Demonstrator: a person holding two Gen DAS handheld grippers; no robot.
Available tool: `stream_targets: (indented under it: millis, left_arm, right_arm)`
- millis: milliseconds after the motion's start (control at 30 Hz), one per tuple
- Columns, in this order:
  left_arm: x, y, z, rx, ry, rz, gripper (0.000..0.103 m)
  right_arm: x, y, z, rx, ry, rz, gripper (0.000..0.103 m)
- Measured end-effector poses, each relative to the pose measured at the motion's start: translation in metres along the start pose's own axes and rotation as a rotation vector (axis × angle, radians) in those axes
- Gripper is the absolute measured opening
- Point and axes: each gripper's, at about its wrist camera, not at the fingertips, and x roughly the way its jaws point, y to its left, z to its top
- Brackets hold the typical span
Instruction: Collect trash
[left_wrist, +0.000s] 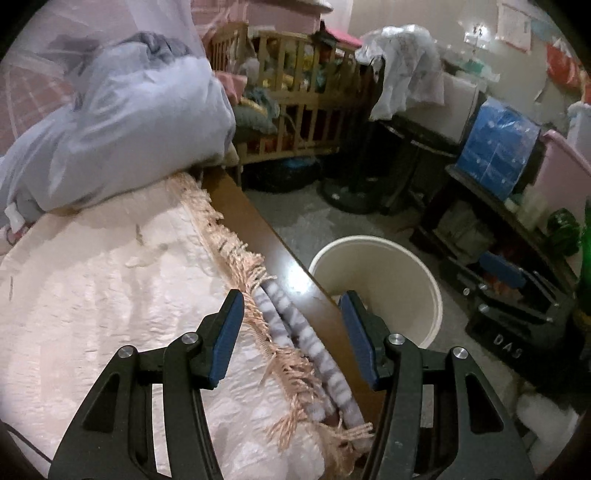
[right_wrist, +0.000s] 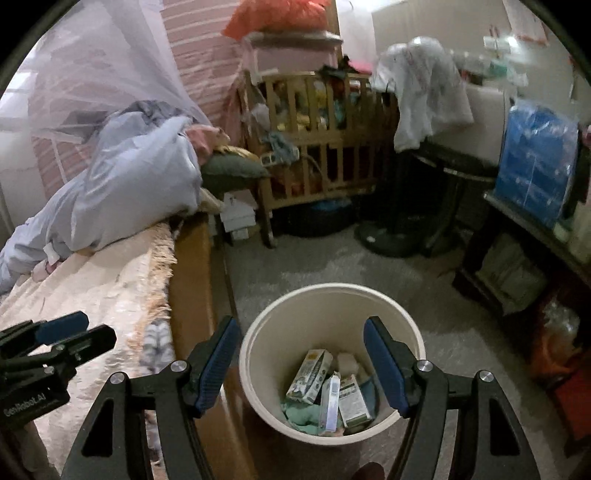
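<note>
Flanking a fringed bed (right_wrist: 110, 280), grey floor (right_wrist: 295, 266).

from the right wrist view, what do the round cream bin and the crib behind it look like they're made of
Round cream bin: probably plastic, with smooth, evenly coloured, slightly matt walls and a thin rolled rim. Slatted crib: apparently light wood, tan with squared bars and rails; blur hides any grain, so that is less sure.

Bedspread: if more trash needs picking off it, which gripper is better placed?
Probably the left gripper: it is open and empty over the bedspread edge. The right gripper, also open and empty, sits over the bin.
</note>
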Motion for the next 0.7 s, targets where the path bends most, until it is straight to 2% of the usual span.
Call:
stream_targets:
  millis: [133, 267, 400, 700]
  left_arm:
    - [-0.023, 0.001, 0.0, 0.01, -0.047, 0.015, 0.053]
    - [-0.037, 0.002, -0.002, 0.005, -0.07, 0.006, 0.053]
    - [-0.049, 0.002, -0.003, 0.001, -0.098, -0.007, 0.053]
    - [-0.073, -0.001, -0.003, 0.014, -0.152, -0.015, 0.054]
  right_arm:
    - [-0.025, 0.01, 0.001, -0.01, -0.044, -0.043, 0.069]
    - [-0.044, 0.014, 0.003, 0.018, -0.077, -0.027, 0.069]
    - [-0.063, 0.024, 0.006, -0.001, -0.113, -0.047, 0.069]
    - [-0.087, 0.028, 0.005, -0.001, -0.14, -0.052, 0.072]
